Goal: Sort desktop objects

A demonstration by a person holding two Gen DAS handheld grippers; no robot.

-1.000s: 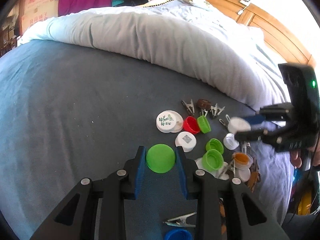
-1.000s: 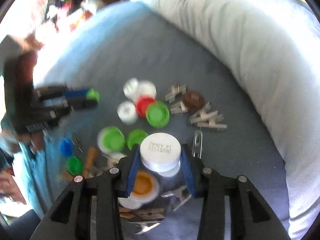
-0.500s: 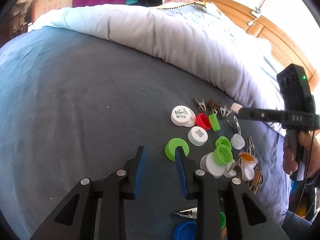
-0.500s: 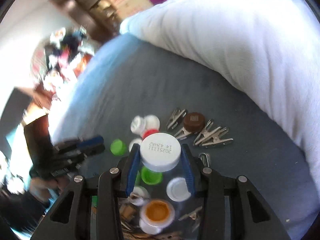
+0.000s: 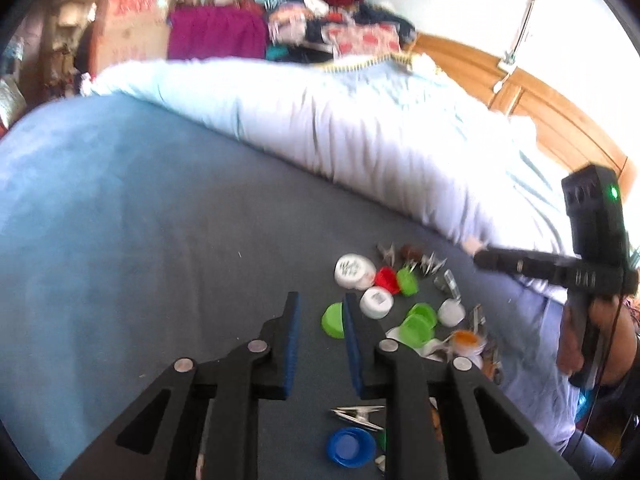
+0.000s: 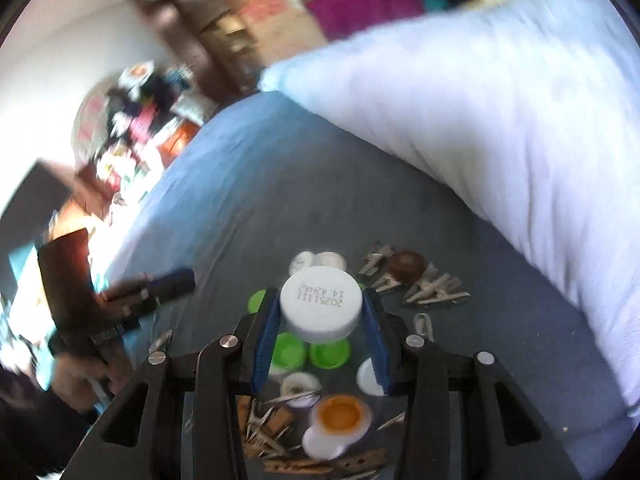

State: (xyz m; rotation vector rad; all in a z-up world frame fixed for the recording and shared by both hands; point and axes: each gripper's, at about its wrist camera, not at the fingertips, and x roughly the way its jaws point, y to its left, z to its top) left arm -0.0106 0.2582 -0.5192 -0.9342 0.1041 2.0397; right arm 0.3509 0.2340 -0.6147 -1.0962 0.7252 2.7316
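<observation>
- Blue-padded, your left gripper (image 5: 319, 322) hangs released over the grey bedsheet (image 5: 168, 240), holding nothing.
- The green cap (image 5: 333, 320) lies just right of it, touching the right pad.
- Your right gripper (image 6: 320, 312) clenches the white cap (image 6: 321, 306) above the cap pile (image 6: 320, 354).

White cap (image 6: 321, 307), held btwn right gripper (image 6: 320, 344) fingers: black stamp on top, upside down in right wrist view, reads "2025111" w/ 2nd line "14.42HA2" (2nd line less sure).

White cap on bed (image 5: 376, 301), left wrist view: dark square mark, QR-like, unreadable.

Bigger white cap (image 5: 351, 271): dark print, too blurred to read.

Cardboard boxes (image 5: 138, 20) at back: red lettering, illegible.

Nothing else readable.
</observation>
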